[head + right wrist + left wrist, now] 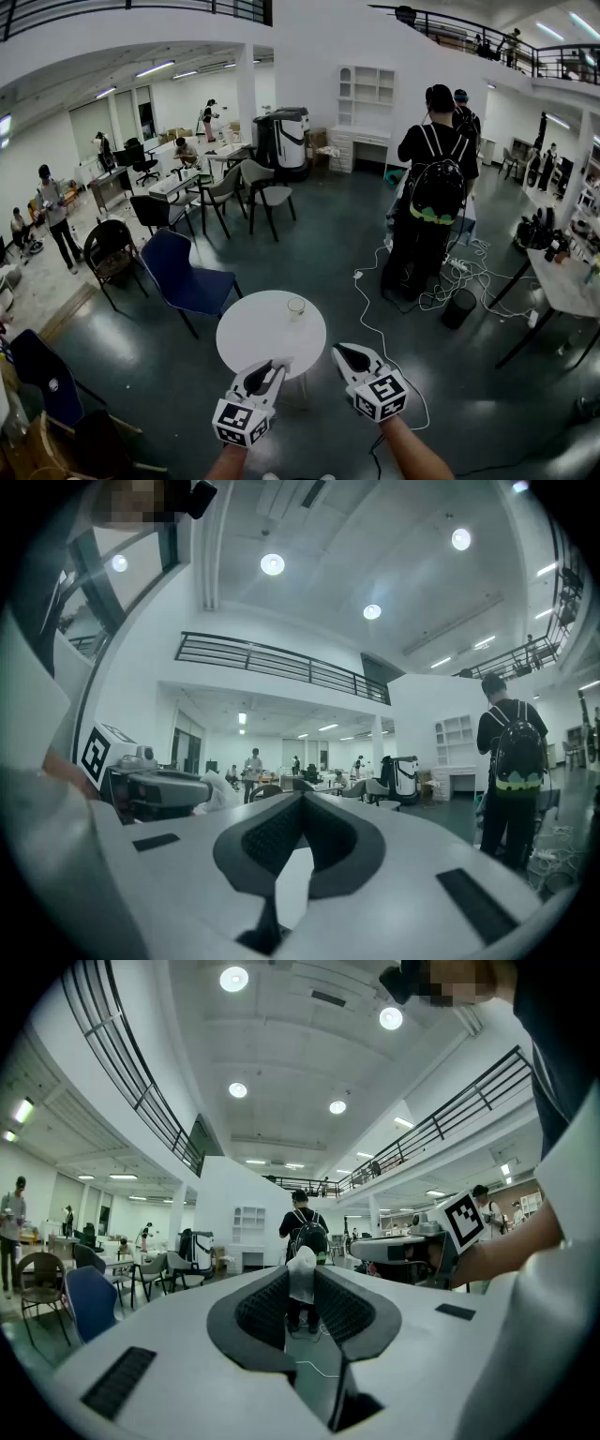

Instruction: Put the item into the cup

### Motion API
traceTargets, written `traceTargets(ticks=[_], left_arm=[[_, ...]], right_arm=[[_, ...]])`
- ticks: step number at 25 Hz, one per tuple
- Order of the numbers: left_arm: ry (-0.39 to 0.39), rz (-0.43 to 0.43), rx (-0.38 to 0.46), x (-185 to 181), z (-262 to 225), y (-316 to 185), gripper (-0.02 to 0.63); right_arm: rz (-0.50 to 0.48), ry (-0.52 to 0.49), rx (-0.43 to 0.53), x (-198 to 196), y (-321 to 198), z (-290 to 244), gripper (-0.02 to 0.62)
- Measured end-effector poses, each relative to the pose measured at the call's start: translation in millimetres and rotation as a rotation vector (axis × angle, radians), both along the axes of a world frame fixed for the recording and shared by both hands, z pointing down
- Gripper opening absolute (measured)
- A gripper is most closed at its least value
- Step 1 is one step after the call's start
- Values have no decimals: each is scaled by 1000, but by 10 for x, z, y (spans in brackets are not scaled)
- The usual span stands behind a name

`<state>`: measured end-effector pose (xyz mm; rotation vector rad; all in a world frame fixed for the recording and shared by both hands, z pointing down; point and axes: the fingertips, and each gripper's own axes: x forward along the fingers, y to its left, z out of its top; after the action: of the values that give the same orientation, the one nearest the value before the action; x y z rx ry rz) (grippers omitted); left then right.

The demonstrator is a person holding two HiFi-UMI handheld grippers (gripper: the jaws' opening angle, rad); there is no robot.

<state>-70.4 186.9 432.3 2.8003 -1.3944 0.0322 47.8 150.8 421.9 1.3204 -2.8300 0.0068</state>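
A small clear cup (296, 307) stands on the far right part of a round white table (255, 339). My left gripper (271, 368) hovers over the table's near edge, shut on a small crumpled white item (302, 1274) that sticks up between its black pads. The right gripper (344, 352) is held beside it, just off the table's right edge, its jaws shut with nothing between them (300, 801). Each gripper shows in the other's view: the right gripper (405, 1247) and the left gripper (155, 791) with the white item (219, 790).
A blue chair (185, 273) stands left of the table. A person with a backpack (431, 192) stands beyond it at the right, above white cables (441, 281) on the floor and a black bin (458, 307). A long table (561, 281) is at far right.
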Motion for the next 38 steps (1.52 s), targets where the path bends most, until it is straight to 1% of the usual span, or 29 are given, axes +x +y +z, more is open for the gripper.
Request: traceTargets(ticks=[8,17,26,38], left_arm=[[15,-7,-1,88,-39,59,94],[27,-23,-8,366,36,53,94],[38,-30,-20,465,101,24,94],[25,-25,-21,546,68,-131,94]], right_arm=[[-3,-34,-14,116,67,9,15],[-32,-34,-14,374,83,68,15],[-35,-32,-21,484,14,119,15],[-33,-42,-22,562,-149,114,15]])
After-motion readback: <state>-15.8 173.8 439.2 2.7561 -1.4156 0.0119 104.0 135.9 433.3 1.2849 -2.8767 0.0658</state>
